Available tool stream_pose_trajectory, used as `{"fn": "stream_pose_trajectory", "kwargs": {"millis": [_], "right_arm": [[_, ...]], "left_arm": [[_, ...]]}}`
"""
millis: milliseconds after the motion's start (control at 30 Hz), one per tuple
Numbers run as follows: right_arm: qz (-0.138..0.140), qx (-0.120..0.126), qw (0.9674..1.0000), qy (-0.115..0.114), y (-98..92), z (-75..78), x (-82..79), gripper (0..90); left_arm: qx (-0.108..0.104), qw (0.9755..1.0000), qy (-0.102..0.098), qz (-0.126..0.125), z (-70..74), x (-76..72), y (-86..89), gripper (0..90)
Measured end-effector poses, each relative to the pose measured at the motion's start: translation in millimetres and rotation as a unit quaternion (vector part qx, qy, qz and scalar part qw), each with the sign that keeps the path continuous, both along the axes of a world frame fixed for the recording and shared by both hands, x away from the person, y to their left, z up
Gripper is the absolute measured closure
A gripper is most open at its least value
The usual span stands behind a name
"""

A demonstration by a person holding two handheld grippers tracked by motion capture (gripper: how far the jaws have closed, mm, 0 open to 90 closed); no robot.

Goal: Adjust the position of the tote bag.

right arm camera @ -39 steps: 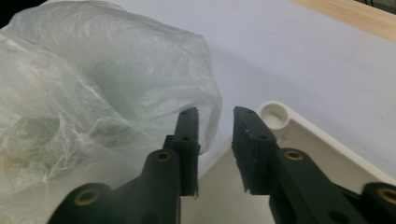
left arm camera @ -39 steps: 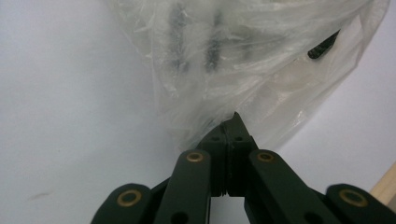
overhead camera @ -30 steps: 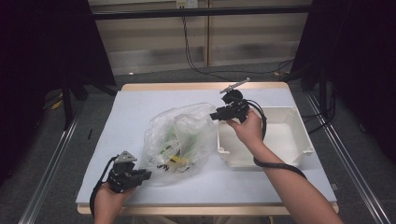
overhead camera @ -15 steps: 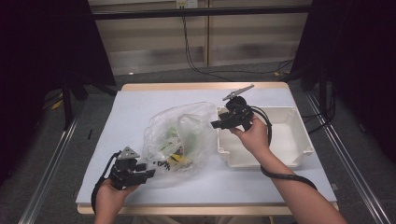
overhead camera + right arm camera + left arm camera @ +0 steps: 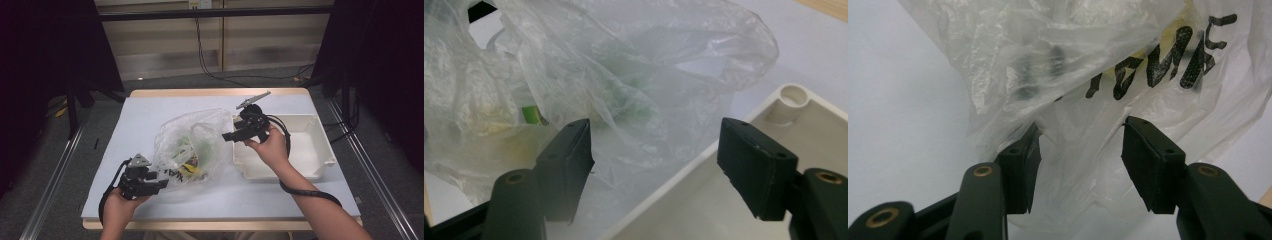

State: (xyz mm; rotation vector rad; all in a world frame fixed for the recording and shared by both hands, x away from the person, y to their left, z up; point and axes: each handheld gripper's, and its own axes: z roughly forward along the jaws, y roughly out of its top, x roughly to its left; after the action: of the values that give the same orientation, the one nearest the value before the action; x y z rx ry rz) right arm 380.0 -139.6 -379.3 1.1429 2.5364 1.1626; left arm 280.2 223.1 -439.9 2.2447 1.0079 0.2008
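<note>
A clear plastic bag [image 5: 192, 145] with black lettering lies mid-table, with green, yellow and small dark items inside. My left gripper [image 5: 165, 180] sits at its near left corner. In the left gripper view the bag [image 5: 1073, 60] hangs loose between the jaws of the left gripper [image 5: 1080, 135]; they have just been opening and neither pad presses on the film. My right gripper [image 5: 229, 136] hovers at the bag's right side, over the white tray's [image 5: 327, 152] left wall. In the right gripper view its jaws [image 5: 654, 130] have also just been opening and stand apart, with the bag [image 5: 599, 75] just beyond them, untouched.
The white tray [image 5: 684, 215] stands right of the bag with nothing visible in it. The light table top [image 5: 145, 115] ends in a wooden edge at front and back. Metal rails run along both sides and dark curtains hang behind.
Both grippers' jaws stand wider than before. The right gripper has let the bag's top go and drawn slightly toward the near side. The left hand has stayed in place.
</note>
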Motion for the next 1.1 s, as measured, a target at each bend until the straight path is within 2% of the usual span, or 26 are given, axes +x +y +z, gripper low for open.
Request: {"fn": "stream_pose_trajectory", "kwargs": {"millis": [67,100,133,167,233,367,533,633,733,800,967,1100], "right_arm": [[0.000,0.001,1.0000,0.001,3.8,0.9,0.0,26.7],[-0.002,0.001,1.0000,-0.001,6.2,1.0,-0.2,25.4],[-0.001,-0.002,1.0000,-0.002,8.6,1.1,0.1,24.9],[0.003,-0.001,1.0000,-0.002,11.3,0.9,0.3,23.7],[0.012,0.002,0.9999,-0.003,16.6,2.0,0.0,22.2],[0.023,0.005,0.9997,0.000,24.5,3.8,-2.1,20.9],[0.032,0.006,0.9995,0.005,32.5,-0.2,-4.0,21.1],[0.038,-0.001,0.9993,0.003,37.2,-2.3,-6.1,30.4],[0.038,0.001,0.9993,0.008,37.3,-3.2,-4.7,46.7],[0.038,0.009,0.9991,0.016,34.7,-3.0,-4.1,61.1],[0.050,0.005,0.9986,0.019,29.4,-5.4,-2.9,85.9],[0.051,0.014,0.9983,0.024,23.0,-6.7,-4.4,89.3]], "left_arm": [[0.000,1.0000,0.000,0.002,-1.4,0.6,-1.1,49.9],[-0.011,0.9998,-0.005,0.014,-3.3,0.1,-2.9,50.2],[-0.011,0.9998,-0.005,0.015,-3.2,0.4,-2.9,50.6],[0.001,1.0000,0.001,-0.001,-1.5,2.0,-0.9,51.1],[-0.001,1.0000,-0.004,-0.003,-1.5,3.2,-3.0,51.5],[0.003,1.0000,0.003,-0.008,-2.3,6.4,-7.7,52.9],[-0.003,0.9998,0.001,-0.018,-0.9,10.4,-14.4,55.0],[-0.008,0.9998,-0.003,-0.020,0.5,11.1,-18.2,55.8],[-0.005,0.9997,-0.001,-0.026,0.5,11.7,-18.5,56.1],[-0.003,0.9997,-0.002,-0.023,0.0,11.2,-18.1,56.0],[-0.003,0.9998,-0.006,-0.018,0.4,9.7,-14.7,53.9],[-0.008,0.9999,-0.009,-0.012,2.5,8.1,-10.7,53.6]]}}
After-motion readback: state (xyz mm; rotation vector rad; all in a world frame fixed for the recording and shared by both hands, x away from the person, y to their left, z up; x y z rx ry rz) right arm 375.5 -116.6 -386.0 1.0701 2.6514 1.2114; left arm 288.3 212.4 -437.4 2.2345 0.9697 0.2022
